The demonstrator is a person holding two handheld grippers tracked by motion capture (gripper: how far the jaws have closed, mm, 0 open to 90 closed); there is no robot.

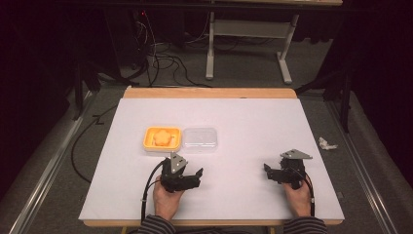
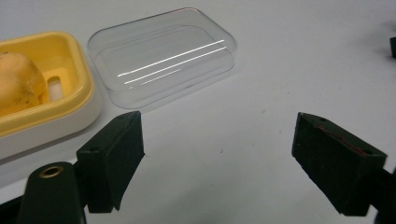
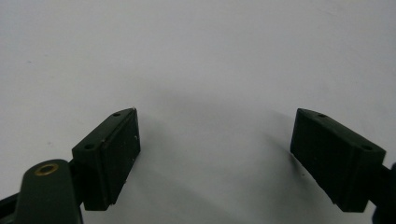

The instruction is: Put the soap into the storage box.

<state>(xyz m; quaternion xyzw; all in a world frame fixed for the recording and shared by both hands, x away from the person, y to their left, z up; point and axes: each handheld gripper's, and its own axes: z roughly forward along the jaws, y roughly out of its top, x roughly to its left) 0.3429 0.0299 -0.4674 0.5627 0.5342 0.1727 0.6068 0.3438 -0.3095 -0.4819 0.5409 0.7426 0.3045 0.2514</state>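
A yellow soap dish [image 1: 163,138] with a pale orange soap bar [image 1: 161,139] in it sits on the white table top [image 1: 243,122], left of centre. A clear plastic lid [image 1: 200,140] lies flat against its right side. In the left gripper view the lid [image 2: 163,55] is just ahead of the jaws and the dish [image 2: 65,88] with the soap [image 2: 18,81] is at the left. My left gripper [image 1: 195,174] is open, a little in front of the lid. My right gripper [image 1: 269,170] is open over bare table at the right; its jaws [image 3: 215,154] hold nothing.
A crumpled white scrap [image 1: 327,144] lies on the floor right of the table. Cables [image 1: 165,61] and a desk frame [image 1: 248,29] stand on the floor beyond the far wooden edge [image 1: 209,92]. Both forearms enter from the near edge.
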